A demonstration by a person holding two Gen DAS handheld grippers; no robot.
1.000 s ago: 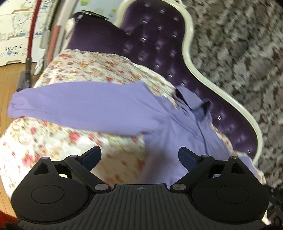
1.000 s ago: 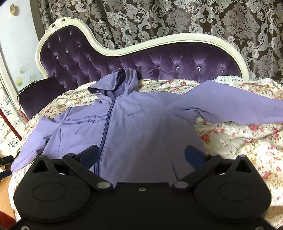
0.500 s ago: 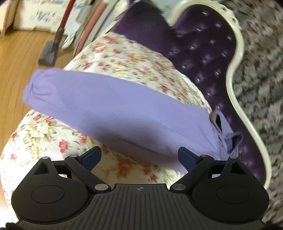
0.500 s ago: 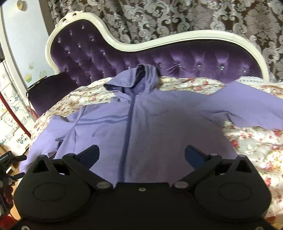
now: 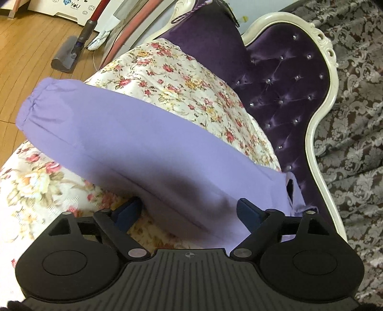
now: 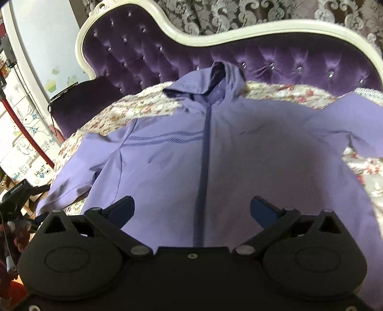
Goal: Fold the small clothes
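Left wrist view: a flowered bedspread (image 5: 182,79) covers the bed, and a purple tufted headboard (image 5: 289,95) with a cream frame curves from 12 to 4 o'clock. Patterned grey curtains (image 5: 354,148) hang behind it. At 10 o'clock lies a wooden floor (image 5: 28,55) with a vacuum head (image 5: 65,57); a white box (image 5: 69,7) at 11 o'clock reads "YOU". The left tool (image 5: 189,213) has just been closing, jaws medium-wide around the sleeve (image 5: 134,143) of the purple hoodie, pads not pressing it.

Right wrist view: the hoodie (image 6: 215,155) lies flat, zipped, hood toward the headboard (image 6: 167,55) at 12 o'clock. The right tool (image 6: 191,213) stands wide above the hem, gripping nothing. At 9 o'clock a box (image 6: 42,172) shows "HEART" and "YOU"; small chest lettering is unreadable.
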